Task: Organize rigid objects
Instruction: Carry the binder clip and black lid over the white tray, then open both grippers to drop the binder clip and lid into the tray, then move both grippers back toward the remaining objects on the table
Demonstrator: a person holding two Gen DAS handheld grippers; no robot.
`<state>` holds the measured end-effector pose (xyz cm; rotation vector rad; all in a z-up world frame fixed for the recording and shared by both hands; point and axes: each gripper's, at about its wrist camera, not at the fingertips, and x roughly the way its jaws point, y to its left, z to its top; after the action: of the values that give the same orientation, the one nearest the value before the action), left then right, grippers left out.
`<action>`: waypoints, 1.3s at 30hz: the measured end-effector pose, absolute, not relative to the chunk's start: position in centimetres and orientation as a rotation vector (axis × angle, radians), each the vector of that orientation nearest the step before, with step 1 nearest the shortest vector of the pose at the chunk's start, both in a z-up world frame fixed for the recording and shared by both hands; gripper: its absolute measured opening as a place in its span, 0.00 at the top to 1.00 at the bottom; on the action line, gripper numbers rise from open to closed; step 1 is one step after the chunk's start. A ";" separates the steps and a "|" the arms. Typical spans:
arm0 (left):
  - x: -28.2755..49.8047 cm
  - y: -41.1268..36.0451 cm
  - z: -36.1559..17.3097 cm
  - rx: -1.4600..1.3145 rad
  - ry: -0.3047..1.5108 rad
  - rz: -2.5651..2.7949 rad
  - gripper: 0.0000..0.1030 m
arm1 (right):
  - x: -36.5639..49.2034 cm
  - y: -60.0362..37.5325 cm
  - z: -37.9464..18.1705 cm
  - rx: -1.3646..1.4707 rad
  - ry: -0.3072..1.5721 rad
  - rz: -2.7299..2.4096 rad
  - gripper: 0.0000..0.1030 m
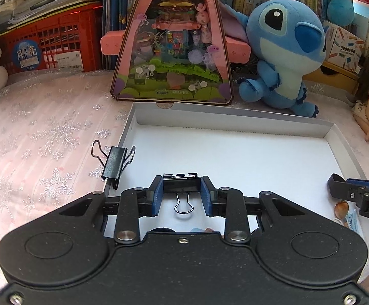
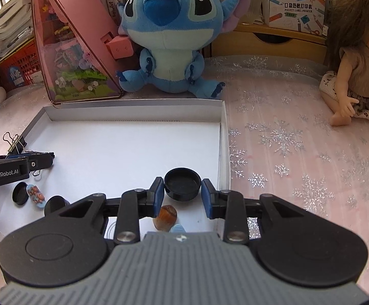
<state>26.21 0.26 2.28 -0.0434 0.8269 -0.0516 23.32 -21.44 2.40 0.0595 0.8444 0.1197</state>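
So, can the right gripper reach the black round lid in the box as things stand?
Probably yes: the right gripper is open, its blue pads flank the black lid, and nothing lies between them.

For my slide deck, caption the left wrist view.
Left gripper holds a binder clip over the white tray.

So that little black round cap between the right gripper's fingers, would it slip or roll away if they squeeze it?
The black round cap looks like smooth, rigid plastic, so it probably won't squash, though it might slip. It lies flat, open side up, in the white box, so rolling seems unlikely. The right gripper stands open around it, its blue pads apart from the cap.
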 end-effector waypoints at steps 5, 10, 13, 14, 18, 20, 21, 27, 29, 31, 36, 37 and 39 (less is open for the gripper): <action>26.2 0.2 2.2 -0.041 0.829 -0.050 0.72 | 23.3 -21.2 2.2 0.053 0.846 0.123 0.64; 26.2 0.0 2.1 -0.021 0.820 -0.048 0.72 | 23.2 -20.8 2.1 0.033 0.846 0.122 0.61; 26.2 0.0 2.1 -0.026 0.822 -0.047 0.71 | 23.1 -20.7 2.1 0.026 0.839 0.118 0.50; 26.2 0.0 2.1 -0.031 0.824 -0.045 0.71 | 23.1 -20.6 2.1 0.024 0.837 0.118 0.50; 25.9 0.3 2.3 -0.051 0.822 -0.056 0.57 | 22.7 -20.7 2.3 0.032 0.826 0.121 0.43; 25.6 0.3 2.5 -0.044 0.812 -0.051 0.54 | 22.3 -20.7 2.7 0.036 0.811 0.124 0.36; 25.3 0.3 2.7 -0.042 0.807 -0.049 0.51 | 22.1 -20.7 2.9 0.036 0.805 0.127 0.34; 23.4 0.5 4.2 -0.059 0.757 -0.086 0.31 | 20.6 -20.7 4.2 0.016 0.745 0.124 0.22; 22.6 0.4 4.7 -0.052 0.741 -0.095 0.30 | 20.0 -21.0 4.6 0.032 0.731 0.127 0.19; 21.8 0.3 5.1 -0.047 0.725 -0.107 0.28 | 19.4 -21.2 5.0 0.041 0.717 0.131 0.18; 19.2 0.4 6.2 -0.042 0.689 -0.143 0.23 | 17.4 -21.8 5.6 0.054 0.685 0.147 0.15; 18.6 0.4 6.5 -0.042 0.683 -0.152 0.22 | 16.8 -21.9 5.7 0.054 0.678 0.144 0.14; 17.3 0.6 6.8 -0.046 0.669 -0.170 0.20 | 15.8 -22.0 5.9 0.046 0.656 0.129 0.12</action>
<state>17.33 0.56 6.83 -0.0461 0.6686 -0.1704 15.81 -22.01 5.86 0.0459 0.6559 0.1288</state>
